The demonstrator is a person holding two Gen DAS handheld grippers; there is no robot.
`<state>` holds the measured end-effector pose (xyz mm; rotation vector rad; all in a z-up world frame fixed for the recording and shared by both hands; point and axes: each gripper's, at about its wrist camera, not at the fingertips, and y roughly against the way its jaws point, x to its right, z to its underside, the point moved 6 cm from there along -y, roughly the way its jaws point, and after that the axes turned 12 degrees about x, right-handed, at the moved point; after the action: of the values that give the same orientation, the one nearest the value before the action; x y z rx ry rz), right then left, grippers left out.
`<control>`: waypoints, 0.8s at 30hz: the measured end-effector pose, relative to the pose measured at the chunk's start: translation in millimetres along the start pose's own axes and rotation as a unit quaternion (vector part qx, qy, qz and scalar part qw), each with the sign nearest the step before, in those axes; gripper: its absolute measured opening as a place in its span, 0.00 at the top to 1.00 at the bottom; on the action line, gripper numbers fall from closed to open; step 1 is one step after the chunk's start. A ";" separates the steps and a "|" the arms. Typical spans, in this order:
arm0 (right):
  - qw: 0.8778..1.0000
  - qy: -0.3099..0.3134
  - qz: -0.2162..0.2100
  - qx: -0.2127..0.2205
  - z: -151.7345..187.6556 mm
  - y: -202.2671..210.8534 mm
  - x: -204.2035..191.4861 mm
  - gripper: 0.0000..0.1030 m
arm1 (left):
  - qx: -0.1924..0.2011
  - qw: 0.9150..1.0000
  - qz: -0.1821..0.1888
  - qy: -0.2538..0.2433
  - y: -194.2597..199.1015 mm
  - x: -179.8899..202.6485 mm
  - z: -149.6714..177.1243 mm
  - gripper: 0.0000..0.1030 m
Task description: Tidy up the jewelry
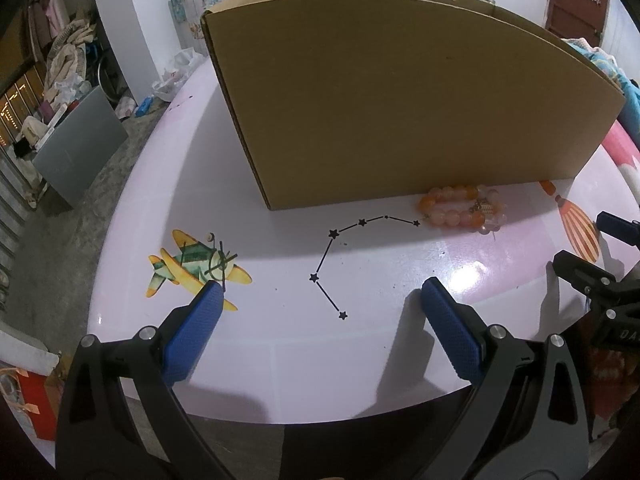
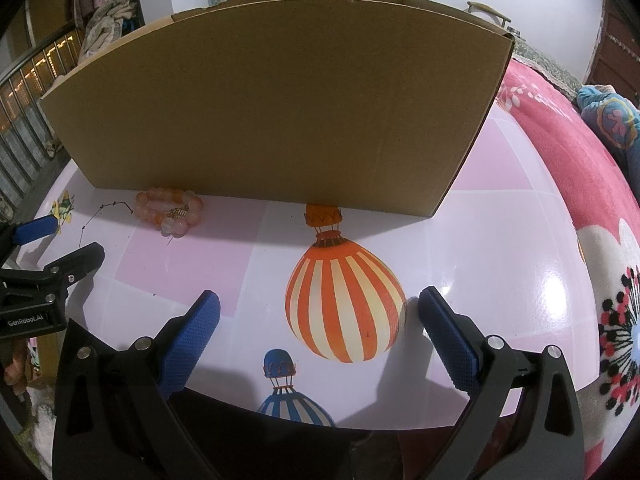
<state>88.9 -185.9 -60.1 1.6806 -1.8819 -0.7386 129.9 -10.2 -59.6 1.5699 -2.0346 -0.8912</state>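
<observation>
Orange and pale pink bead bracelets [image 1: 464, 210] lie in a small heap on the pink table, touching the front wall of a tall cardboard box [image 1: 400, 100]. The right wrist view shows the same bracelets [image 2: 170, 210] at the box's [image 2: 272, 100] left front. My left gripper [image 1: 320, 292] hovers open over the table's near edge, well short and left of the beads. Over the printed balloon, my right gripper [image 2: 318, 304] is also open, holding nothing. Each gripper shows at the side of the other's view. The box's inside is hidden.
The table [image 1: 260, 360] has printed pictures: a plane [image 1: 192, 268], a star line [image 1: 332, 268], a striped balloon [image 2: 344, 304]. A red flowered blanket [image 2: 580, 200] lies right of the table. Floor clutter and a grey panel [image 1: 76, 144] stand at the left.
</observation>
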 end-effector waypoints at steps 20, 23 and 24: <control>1.000 0.000 0.001 0.000 -0.5 0.7 -0.2 0.06 | 0.002 1.000 -0.003 -0.003 2.1 1.0 -3.9 0.07; 1.000 -0.001 0.001 0.001 -0.6 0.8 0.0 0.06 | 0.005 1.000 -0.004 -0.007 3.1 1.7 -4.8 0.07; 1.000 0.000 0.001 0.001 -0.5 0.7 0.1 0.06 | 0.007 1.000 -0.006 -0.010 3.8 2.5 -4.9 0.07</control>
<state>88.8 -186.0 -59.3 1.6811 -1.8845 -0.7361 129.8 -13.2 -53.6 1.5879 -2.0521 -0.9017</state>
